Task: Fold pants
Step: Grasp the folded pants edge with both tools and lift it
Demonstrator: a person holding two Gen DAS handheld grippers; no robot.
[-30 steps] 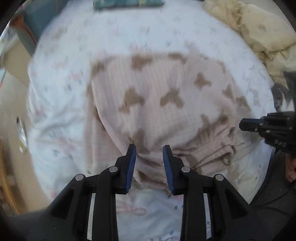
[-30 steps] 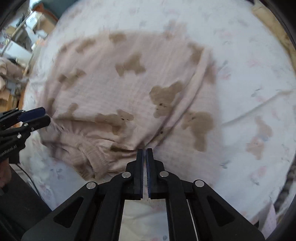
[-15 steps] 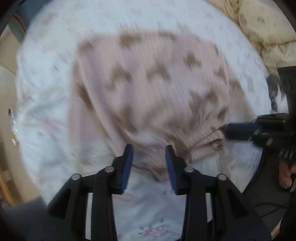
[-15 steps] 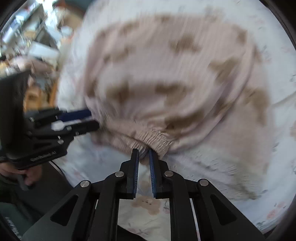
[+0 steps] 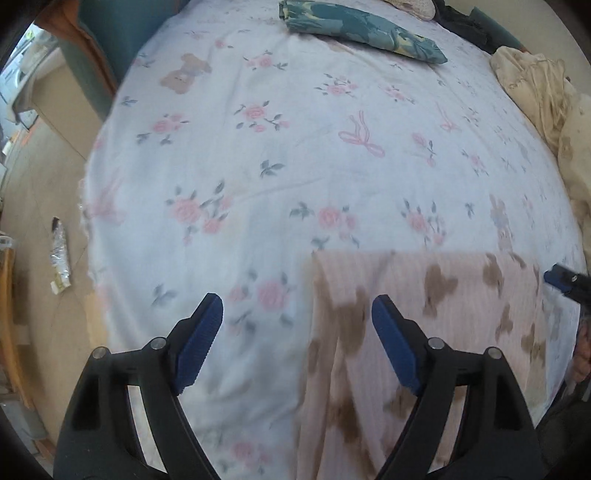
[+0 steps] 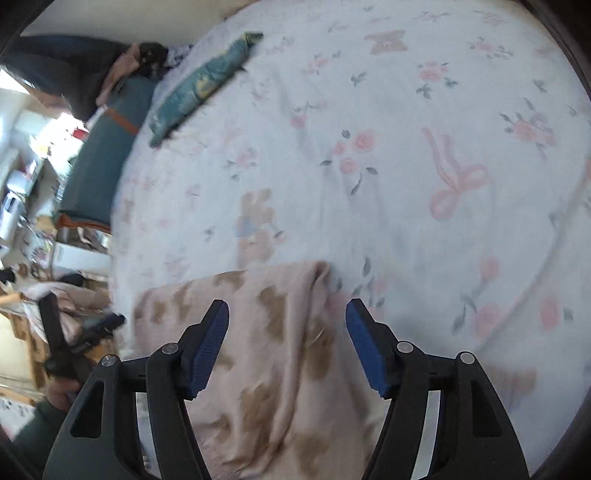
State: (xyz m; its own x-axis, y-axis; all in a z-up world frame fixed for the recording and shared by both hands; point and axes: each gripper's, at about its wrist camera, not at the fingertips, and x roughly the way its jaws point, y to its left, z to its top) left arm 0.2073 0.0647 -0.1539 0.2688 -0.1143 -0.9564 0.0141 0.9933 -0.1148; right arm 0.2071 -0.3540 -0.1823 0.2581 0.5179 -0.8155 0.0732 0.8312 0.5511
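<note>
The pink pants with brown bear shapes lie folded on the flowered bed sheet, at the near edge of the bed. My left gripper is open and empty above the pants' left edge. My right gripper is open and empty above the pants, whose right edge lies between its fingers. The right gripper's tip shows at the far right of the left wrist view, and the left gripper at the left of the right wrist view.
A folded teal patterned cloth lies at the far end of the bed, also in the right wrist view. A cream bundle of fabric lies along the right side. The floor with a wrapper is on the left.
Both grippers have let go of the pants' waistband and opened wide. The pants now lie folded shorter, and both cameras look farther up the bed.
</note>
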